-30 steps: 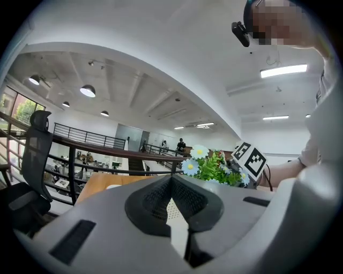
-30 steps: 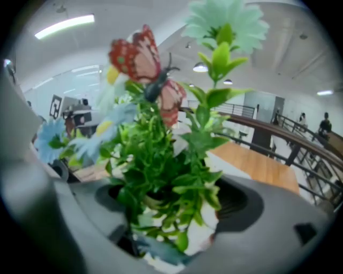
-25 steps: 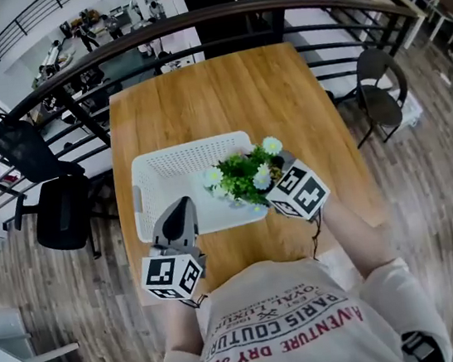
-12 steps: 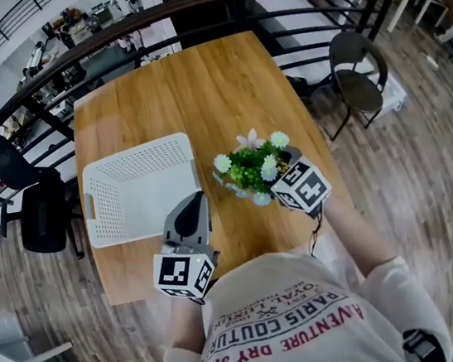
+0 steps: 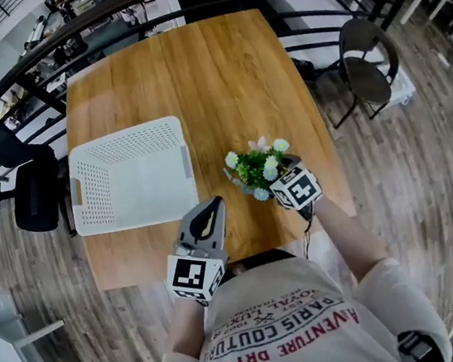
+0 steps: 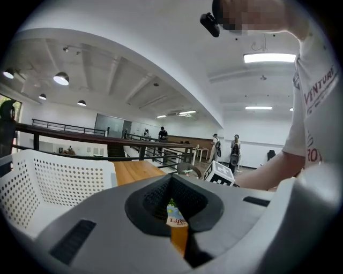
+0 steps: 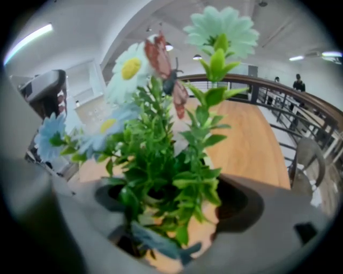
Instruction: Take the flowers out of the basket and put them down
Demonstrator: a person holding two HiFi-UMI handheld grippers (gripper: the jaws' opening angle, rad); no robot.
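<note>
Head view: a white basket (image 5: 124, 133) sits on the left half of the wooden surface (image 5: 194, 72), open side up, with nothing in it. The flowers (image 5: 256, 166) are outside it, over the surface to its right, near the right edge. The right tool (image 5: 277, 181) is clenched on their lower part; its marker cube faces up. Whether the flowers' base touches the wood cannot be told from here. The left tool (image 5: 212, 209) hangs over the near edge, between basket and flowers, touching neither. Its jaws taper to a point and hold nothing. A chair (image 5: 370, 72) stands on the floor off the surface's right side.

Left gripper view: the jaws stand almost together, with only a thin slit between the dark pads (image 6: 153, 200) and nothing gripped. Through that slit show a strip of the wood and, beyond, a small printed pot. The basket's perforated wall (image 6: 59, 182) is at the left, and the right tool's cube (image 6: 220, 174) is at the right.

Right gripper view: the green stems fill the gap between the jaws, which press in on them from both sides. Daisy-like heads in white, pale blue and mint, plus a small butterfly (image 7: 166, 64), rise above. The left tool (image 7: 48, 88) is at the far left, with a railing (image 7: 268, 88) behind.
</note>
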